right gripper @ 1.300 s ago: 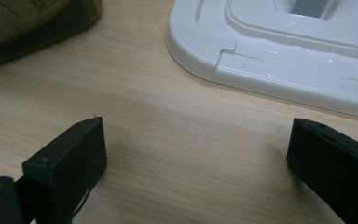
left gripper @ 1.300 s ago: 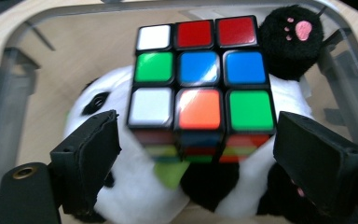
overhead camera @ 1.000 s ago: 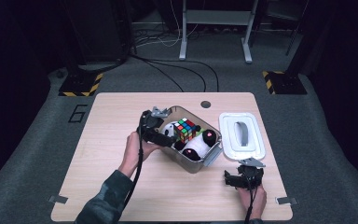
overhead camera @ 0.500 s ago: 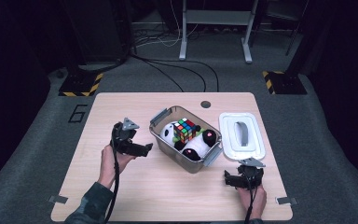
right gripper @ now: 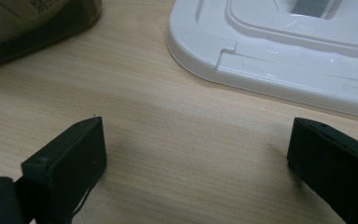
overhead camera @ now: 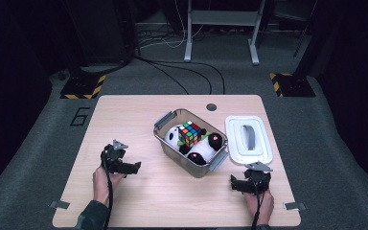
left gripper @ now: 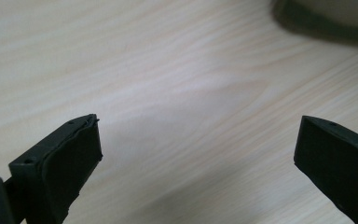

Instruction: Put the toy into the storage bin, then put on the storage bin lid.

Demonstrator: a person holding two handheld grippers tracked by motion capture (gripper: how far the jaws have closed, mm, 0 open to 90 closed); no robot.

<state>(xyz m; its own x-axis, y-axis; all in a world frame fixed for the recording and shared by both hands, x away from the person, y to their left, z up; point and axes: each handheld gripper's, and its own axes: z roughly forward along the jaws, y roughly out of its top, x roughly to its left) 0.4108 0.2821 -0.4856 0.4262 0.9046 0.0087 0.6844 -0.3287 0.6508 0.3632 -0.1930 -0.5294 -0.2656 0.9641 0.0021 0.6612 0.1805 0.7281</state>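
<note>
The wooden table (overhead camera: 124, 124) spreads under both my grippers, bare grain beneath each pair of jaws. Ahead and to the right of my left gripper (overhead camera: 133, 167) stands the clear storage bin (overhead camera: 165, 120), lid off, well apart from those jaws; its dark base edge shows at the top right corner in my left gripper view (left gripper: 326, 21). Just ahead of my right gripper (overhead camera: 236, 184) lies the white lid (overhead camera: 261, 153) with its grey handle up, flat on the table and near my jaws but not touching them; in my right gripper view (right gripper: 279, 51) its rounded corner sits just beyond the gap between them. Inside the bin a black-and-white plush toy (overhead camera: 199, 152) lies along the bottom, and a colour cube (overhead camera: 191, 132) rests on top of it.

My left jaws have just been opening and now stand wide apart with nothing between them. My right jaws are spread wide too, empty, with only table between the pads.
</note>
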